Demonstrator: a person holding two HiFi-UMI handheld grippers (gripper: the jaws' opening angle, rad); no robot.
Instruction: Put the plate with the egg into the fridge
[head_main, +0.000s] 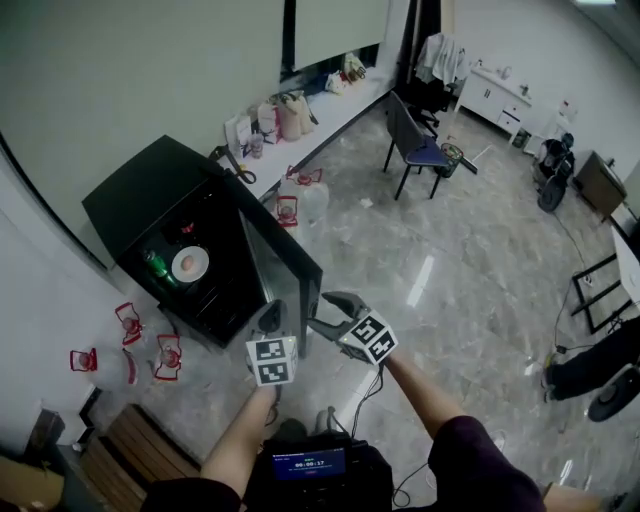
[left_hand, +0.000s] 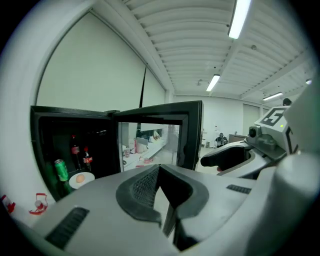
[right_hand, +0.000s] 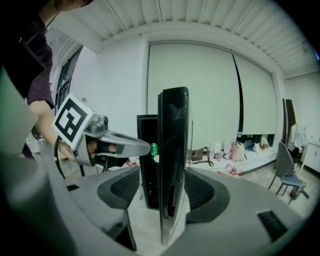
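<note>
Plate (head_main: 203, 262) with egg (head_main: 187, 265) sits inside fridge (head_main: 140, 200); egg could roll and crack, so hold the rim. Left hand-held gripper (left_hand: 160, 170) closed, right hand-held gripper (head_main: 335, 308) open.

The left gripper (left_hand: 161, 175) had its jaws pressed together with nothing between them. Beyond them stood the black fridge (left_hand: 70, 111), its glass door (left_hand: 150, 142) swung wide. Inside, a plate (left_hand: 89, 178) with an egg (left_hand: 80, 178) lay just beside a green can (left_hand: 61, 170), with two dark bottles (left_hand: 75, 150) behind. The right gripper (left_hand: 212, 161) showed at the right, in front of the door's edge.
</note>
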